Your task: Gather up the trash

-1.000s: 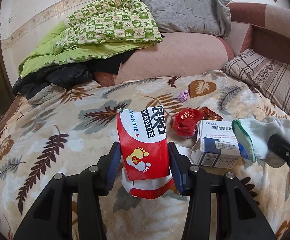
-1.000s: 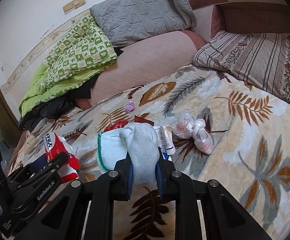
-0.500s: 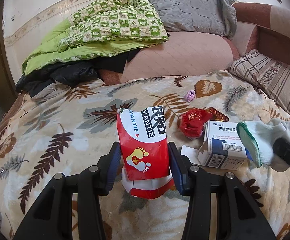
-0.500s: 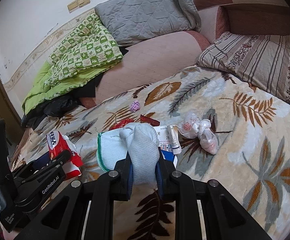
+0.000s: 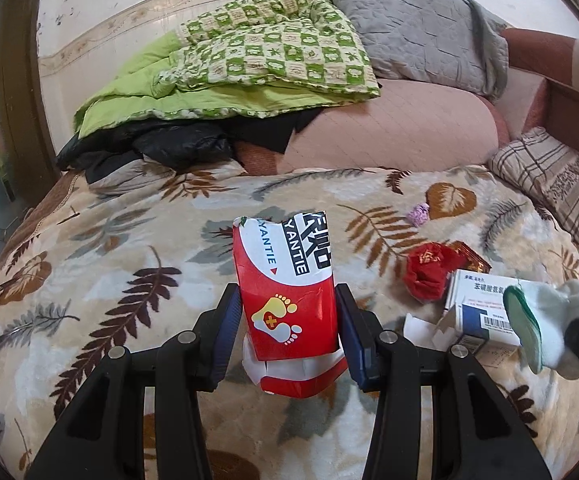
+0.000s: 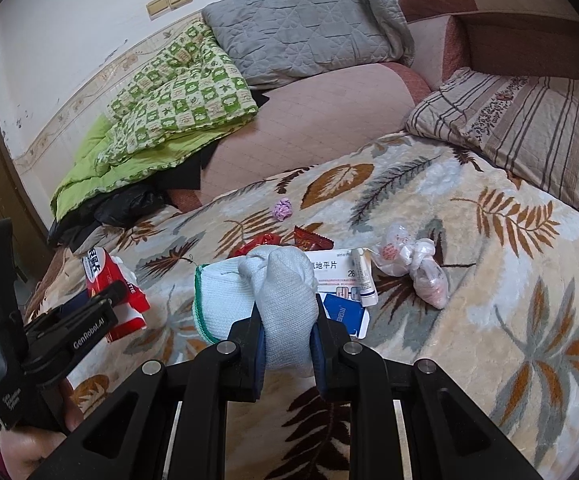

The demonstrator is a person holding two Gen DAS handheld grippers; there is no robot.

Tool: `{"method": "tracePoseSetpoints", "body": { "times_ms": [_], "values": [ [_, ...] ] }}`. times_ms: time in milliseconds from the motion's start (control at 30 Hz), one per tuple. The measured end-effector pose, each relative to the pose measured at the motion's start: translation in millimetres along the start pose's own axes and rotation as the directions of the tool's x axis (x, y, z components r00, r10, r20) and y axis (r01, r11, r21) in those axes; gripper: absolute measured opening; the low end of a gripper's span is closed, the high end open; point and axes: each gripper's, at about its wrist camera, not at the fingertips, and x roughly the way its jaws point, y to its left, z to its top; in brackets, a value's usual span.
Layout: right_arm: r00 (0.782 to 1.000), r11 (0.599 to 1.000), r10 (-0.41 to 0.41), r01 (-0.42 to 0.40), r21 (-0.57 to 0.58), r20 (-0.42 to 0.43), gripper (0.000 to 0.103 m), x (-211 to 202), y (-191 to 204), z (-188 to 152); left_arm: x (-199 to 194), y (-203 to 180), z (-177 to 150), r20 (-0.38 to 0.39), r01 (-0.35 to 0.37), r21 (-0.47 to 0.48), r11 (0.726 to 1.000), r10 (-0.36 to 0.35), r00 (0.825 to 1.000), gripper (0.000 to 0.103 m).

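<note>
Both grippers have lifted back from the medicine box (image 5: 485, 312), the left gripper (image 5: 287, 322) pinching a red packet (image 5: 285, 280), the right gripper (image 6: 287, 330) a sock (image 6: 277, 292), so two pieces are collected.

Two wrist fisheyes look low and close across a leaf-print blanket (image 5: 89, 280) toward the wall at 12 o'clock. Both share the medicine box (image 5: 485, 308) (image 6: 337, 276); the right view catches the left gripper (image 6: 105, 300) at 9 o'clock.
</note>
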Motion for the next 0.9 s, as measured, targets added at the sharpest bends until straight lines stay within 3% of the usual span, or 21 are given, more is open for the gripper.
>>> {"method": "tracePoseSetpoints", "body": {
  "times_ms": [400,633,900],
  "values": [
    [1.0,1.0,0.006,-0.006,-0.01,-0.001,0.02,1.0,2.7,-1.3,-2.1,7.3,1.5,0.012,0.005,-0.027,1.0,-0.005,1.0,0.045],
    [1.0,1.0,-0.011,0.011,0.002,0.02,0.02,-2.8,-2.6,1.1,-9.4,6.9,1.8,0.035,0.154,-0.081,0.985,-0.152,0.988,0.045],
    [0.999,0.999,-0.028,0.027,0.024,0.037,0.02,-9.9,-8.9,4.9,-11.1,-17.0,-5.4,0.003,0.285,-0.042,0.958,-0.285,0.959,0.045]
  ]
}}
